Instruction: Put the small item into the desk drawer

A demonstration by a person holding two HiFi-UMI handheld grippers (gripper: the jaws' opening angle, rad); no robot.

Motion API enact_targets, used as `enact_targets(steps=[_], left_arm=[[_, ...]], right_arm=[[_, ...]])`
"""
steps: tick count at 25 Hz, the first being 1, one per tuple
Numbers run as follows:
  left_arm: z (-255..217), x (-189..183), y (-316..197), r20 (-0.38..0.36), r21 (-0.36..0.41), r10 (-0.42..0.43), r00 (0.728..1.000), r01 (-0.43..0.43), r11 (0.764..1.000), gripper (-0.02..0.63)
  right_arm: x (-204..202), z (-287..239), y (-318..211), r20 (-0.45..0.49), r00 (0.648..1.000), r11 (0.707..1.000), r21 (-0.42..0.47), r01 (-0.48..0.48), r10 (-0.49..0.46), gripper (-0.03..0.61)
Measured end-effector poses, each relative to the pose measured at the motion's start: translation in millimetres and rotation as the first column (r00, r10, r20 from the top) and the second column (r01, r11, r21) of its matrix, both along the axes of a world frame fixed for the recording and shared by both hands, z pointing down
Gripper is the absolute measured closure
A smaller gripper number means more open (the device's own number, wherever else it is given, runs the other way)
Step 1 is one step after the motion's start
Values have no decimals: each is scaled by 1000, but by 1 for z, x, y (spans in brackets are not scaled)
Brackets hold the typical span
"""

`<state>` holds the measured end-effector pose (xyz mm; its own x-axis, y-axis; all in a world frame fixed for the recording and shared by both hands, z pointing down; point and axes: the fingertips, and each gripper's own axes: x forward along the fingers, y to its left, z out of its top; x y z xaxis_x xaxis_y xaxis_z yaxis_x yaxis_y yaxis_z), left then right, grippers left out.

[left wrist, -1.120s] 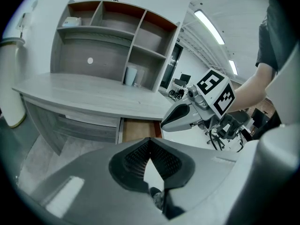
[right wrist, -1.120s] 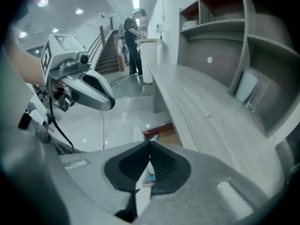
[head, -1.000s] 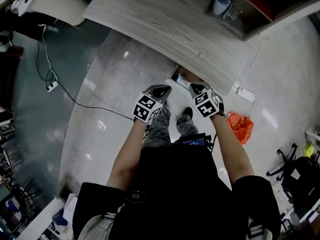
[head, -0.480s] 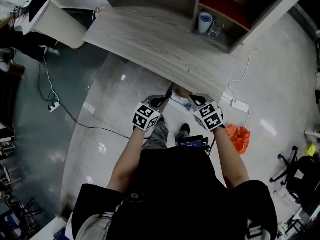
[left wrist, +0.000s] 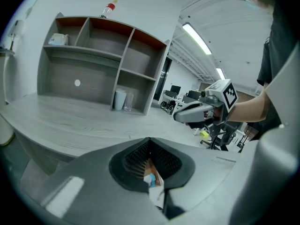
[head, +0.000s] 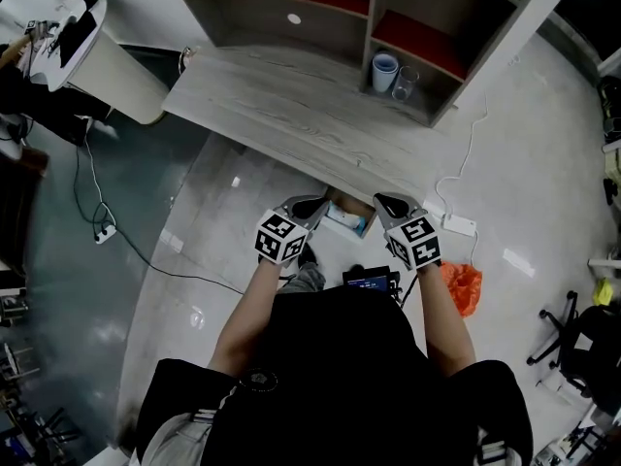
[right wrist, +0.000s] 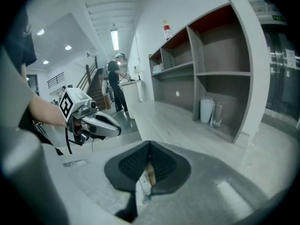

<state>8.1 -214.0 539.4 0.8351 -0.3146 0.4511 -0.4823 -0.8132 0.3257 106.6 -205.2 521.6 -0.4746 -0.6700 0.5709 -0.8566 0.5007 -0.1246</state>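
Desk [head: 291,115]: grey wood, bare top. The shelf unit [head: 320,22] behind it holds a cup [head: 385,72] and a glass [head: 406,83] side by side.
Left gripper [head: 312,203]: before the desk's front edge. Fingers clamped on a small packet [left wrist: 151,176], white with blue and orange.
Box [head: 347,219]: blue-white, below the desk edge, between the grippers.
Right gripper [head: 391,203]: level with the left, apart from it. Fingers pressed together on a thin white-brown slip [right wrist: 148,175].
Orange bag [head: 462,284]: on the floor [head: 543,163], right.

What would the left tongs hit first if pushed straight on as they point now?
Probably the grey desk top, at or near its front edge: the left tongs point slightly down toward it. Depth is unclear.
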Motion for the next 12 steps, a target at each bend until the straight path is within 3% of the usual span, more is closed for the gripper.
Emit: enact_targets(steps=[4,12], left_arm=[[-18,5,-7,-31,26,6,1000,-5,1000,612],[-23,8,-7,-36,36,24,999,-23,999,612]], right_arm=[[7,-14,-2,51,998,999,19,-42,41,575],[8,-16,-1,40,998,999,23,-48,47,575]])
